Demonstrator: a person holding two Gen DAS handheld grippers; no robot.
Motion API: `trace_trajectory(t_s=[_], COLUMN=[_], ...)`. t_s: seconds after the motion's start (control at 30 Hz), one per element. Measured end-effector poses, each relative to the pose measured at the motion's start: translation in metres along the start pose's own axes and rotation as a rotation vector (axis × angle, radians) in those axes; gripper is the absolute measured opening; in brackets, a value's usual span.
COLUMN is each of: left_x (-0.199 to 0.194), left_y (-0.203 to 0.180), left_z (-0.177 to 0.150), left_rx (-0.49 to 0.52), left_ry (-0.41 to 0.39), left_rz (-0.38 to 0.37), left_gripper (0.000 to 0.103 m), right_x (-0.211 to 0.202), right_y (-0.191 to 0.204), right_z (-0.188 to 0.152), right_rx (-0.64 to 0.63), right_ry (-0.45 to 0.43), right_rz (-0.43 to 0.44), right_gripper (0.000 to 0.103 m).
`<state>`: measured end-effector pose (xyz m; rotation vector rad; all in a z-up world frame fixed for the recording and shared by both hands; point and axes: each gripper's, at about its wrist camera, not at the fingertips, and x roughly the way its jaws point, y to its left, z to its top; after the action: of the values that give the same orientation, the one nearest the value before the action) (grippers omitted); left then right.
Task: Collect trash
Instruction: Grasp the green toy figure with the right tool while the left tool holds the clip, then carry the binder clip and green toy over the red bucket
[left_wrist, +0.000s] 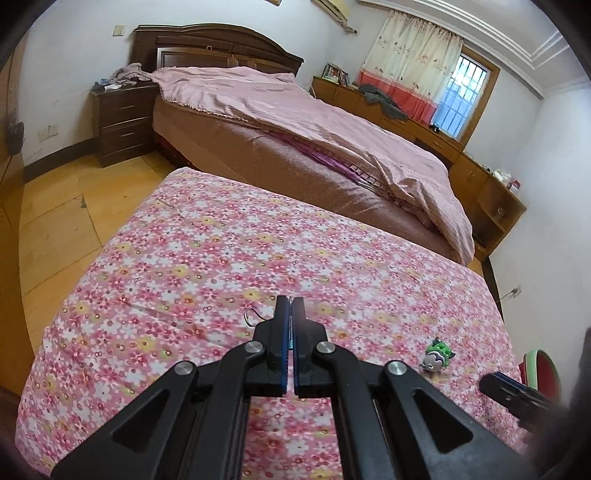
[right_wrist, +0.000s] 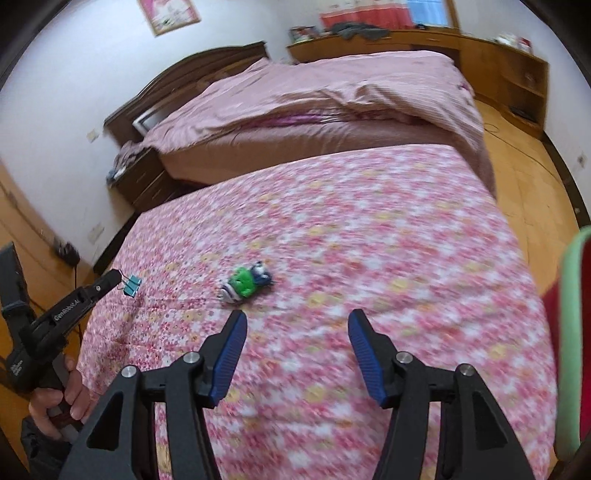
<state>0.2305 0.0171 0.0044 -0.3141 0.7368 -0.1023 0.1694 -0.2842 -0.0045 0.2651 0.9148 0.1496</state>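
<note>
Two views, left wrist first: the left gripper (left_wrist: 290, 301) is pinched right down, fingers nearly touching, w/ a thin sliver of blue-green clamped between the pads and a wire loop poking out to its left; that's the binder clip (left_wrist: 291, 334), mostly hidden by the fingers here. It hangs a bit above the floral worktop (left_wrist: 192, 258), prob. lifted so the clip can be carried off to wherever trash goes. To the right on the cloth lies a small green-and-white crumpled item (left_wrist: 438, 356), loose, nothing touching it, and at the far right edge a red bin w/ green rim (left_wrist: 541, 373) pokes up beside the worktop, likely the drop spot. Beyond is the bed (left_wrist: 295, 122) w/ pink cover and a dark nightstand (left_wrist: 122, 122). Right wrist view, blurry (motion): the right gripper (right_wrist: 297, 319) is spread wide, blue pads well apart, nothing between them, pointed at the worktop w/ the green item (right_wrist: 245, 282) ahead and a bit left of the left finger, not touching. At far left the other gripper (right_wrist: 114, 277) shows from the side, teal binder clip (right_wrist: 132, 286) pinched at its tip, clear of the cloth. Red/green bin (right_wrist: 569, 332) fills the right edge, close by. My read: clip secured, green item is next for the open gripper.
</note>
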Motion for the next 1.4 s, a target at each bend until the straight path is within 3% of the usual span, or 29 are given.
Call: trace_trajectory(t_s=[0.5,0.57,0.63,0.77,1.1,1.4], left_x=[0.004,0.004,0.004,0.004,-0.004,-0.028], left_y=[0.012,0.011,0.011,0.011,0.003,-0.03], left_z=[-0.004,-0.004,-0.004,-0.004,-0.005,-0.008], left_rx=[-0.027,-0.026,-0.025,-0.026,-0.01,0.046], left_ry=[0.015,0.015,0.016,0.014,-0.005,-0.018], left_rz=[-0.012,-0.014,-0.017,-0.026,-0.059,-0.135], left_gripper=[0.0,0.0,0.0,0.0,0.0,0.0], right_x=[0.06,0.061,0.062,0.061,0.01,-0.053], right_y=[0.045,0.047,0.049,0.046,0.024,-0.008], right_z=[0.019,0.019,0.018,0.018,0.005,-0.021], right_rx=[-0.152,-0.158,-0.171,-0.159,-0.055,0.055], right_ry=[0.047,0.039,0.031,0.032,-0.02,-0.099], right_rz=[-0.018,-0.028,-0.045,-0.033,0.019,0.015], right_gripper=[0.068,0.065,0.051,0.051,0.05,0.05])
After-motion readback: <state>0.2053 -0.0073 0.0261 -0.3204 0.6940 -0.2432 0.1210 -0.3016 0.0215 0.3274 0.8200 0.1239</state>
